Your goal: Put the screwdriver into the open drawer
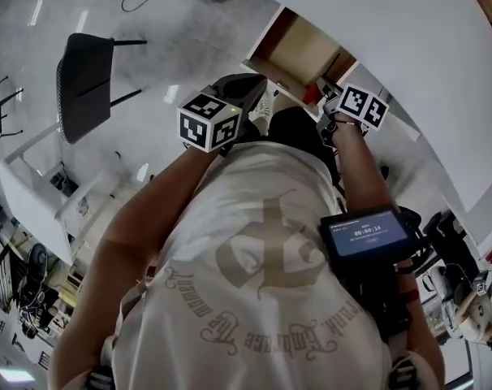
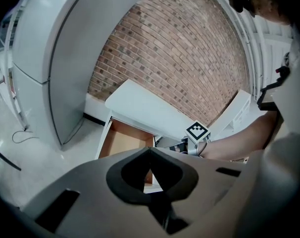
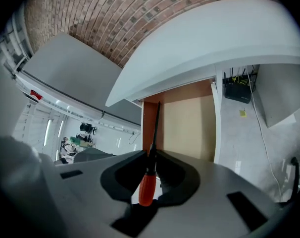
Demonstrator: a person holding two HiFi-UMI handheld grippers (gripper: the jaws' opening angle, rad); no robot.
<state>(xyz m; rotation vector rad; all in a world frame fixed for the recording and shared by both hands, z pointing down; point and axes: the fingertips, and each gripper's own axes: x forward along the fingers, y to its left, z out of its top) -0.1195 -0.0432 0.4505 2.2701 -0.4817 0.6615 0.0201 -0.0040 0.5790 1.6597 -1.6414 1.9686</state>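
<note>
Far left in head view: dark chair (image 1: 85, 84) on the pale floor (image 1: 173, 23), no part in the job. Next, L gripper (image 1: 250, 86), held out in front of the person & aimed toward the drawer (image 1: 299, 51). Its own view shows the jaws together at the tips w/ nothing btwn them, only the drawer seen through the gap, so it's empty & idle. Centre: drawer pulled out from under the white tabletop (image 1: 376, 23). The tan bottom is bare as far as visible, nothing in it yet. Right: R gripper (image 1: 327, 94) close to the drawer's front, jaws clamped on the screwdriver (image 3: 151, 157). The pads pinch it about where black shaft meets orange handle, w/ the handle toward the camera & the shaft running up-frame along the drawer's orange-brown side wall in that view. Progress, my read: pickup done, carry mostly done. The tool is in the air by the opening, not inside. Left to do: get it low over the bare bottom, open the jaws, pull R gripper clear. Can't tell from these views how high the tip sits above the drawer bottom. Drawer's already open, so L gripper prob. has no job here.
</note>
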